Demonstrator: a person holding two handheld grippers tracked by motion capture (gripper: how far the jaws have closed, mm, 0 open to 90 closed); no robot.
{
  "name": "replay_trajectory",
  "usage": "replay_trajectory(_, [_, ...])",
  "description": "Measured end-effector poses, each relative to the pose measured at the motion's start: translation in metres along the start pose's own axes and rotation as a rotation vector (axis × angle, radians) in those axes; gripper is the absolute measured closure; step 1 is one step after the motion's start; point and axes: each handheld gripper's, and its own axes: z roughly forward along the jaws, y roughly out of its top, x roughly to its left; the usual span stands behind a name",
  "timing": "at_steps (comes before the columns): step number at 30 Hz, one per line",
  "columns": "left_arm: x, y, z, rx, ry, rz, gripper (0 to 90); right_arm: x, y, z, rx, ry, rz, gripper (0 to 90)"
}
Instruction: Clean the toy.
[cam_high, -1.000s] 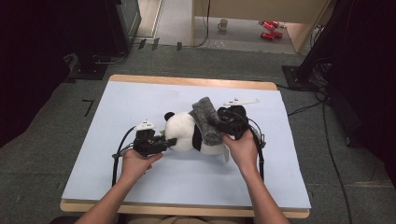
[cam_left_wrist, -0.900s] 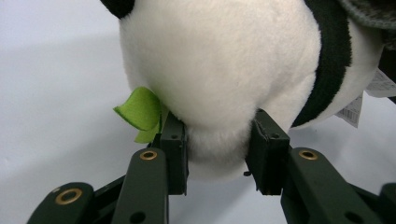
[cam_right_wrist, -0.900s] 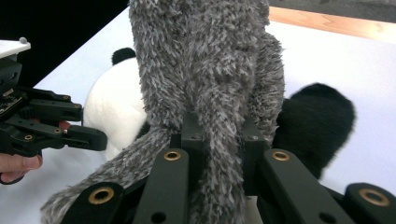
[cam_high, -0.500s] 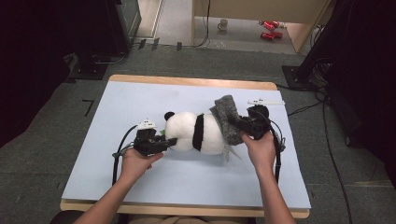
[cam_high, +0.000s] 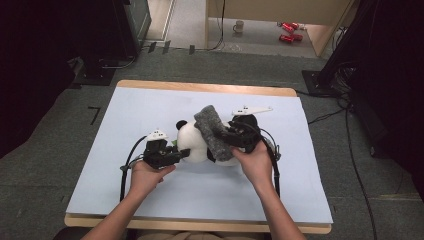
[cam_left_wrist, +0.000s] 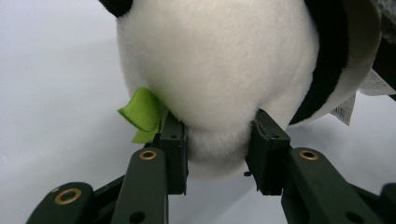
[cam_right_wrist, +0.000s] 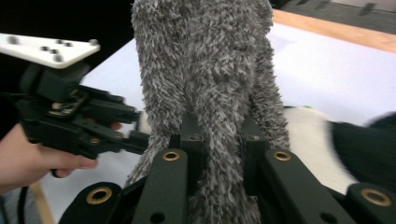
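A black-and-white panda plush (cam_high: 192, 145) lies on its side in the middle of the pale blue table sheet (cam_high: 150, 107). My left gripper (cam_high: 186, 154) is shut on a white bulge of the panda (cam_left_wrist: 219, 60), its pads (cam_left_wrist: 173, 144) pressing in from both sides beside a green felt leaf (cam_left_wrist: 140, 112). My right gripper (cam_high: 226, 136) is shut on a fuzzy grey cloth (cam_high: 214, 131) that stands up over the panda's back. In the right gripper view the grey cloth (cam_right_wrist: 205, 70) rises from between the jaws of the right gripper (cam_right_wrist: 219, 135), with the left gripper (cam_right_wrist: 135, 140) farther off at the left.
The sheet covers a wooden table (cam_high: 200, 88) whose edge shows at the back and front. Cables run over the grey floor on the right (cam_high: 350, 150). A mug (cam_high: 239, 26) and red cans (cam_high: 287, 31) lie on the floor beyond. Dark equipment stands on both sides.
My right hand swung out to the right with the grey cloth, then came back left over the panda. The left hand and the panda's head kept still.
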Motion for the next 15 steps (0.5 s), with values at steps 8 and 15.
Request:
replay_trajectory(8, [-0.006,-0.004,0.000,-0.032,0.017,0.023,63.1,0.029,0.002,0.023,0.043,0.056,-0.058,77.8])
replay_trajectory(15, [-0.014,-0.008,-0.001,-0.049,0.039,0.037,63.4,0.026,-0.009,0.052,0.091,0.063,-0.040,77.6])
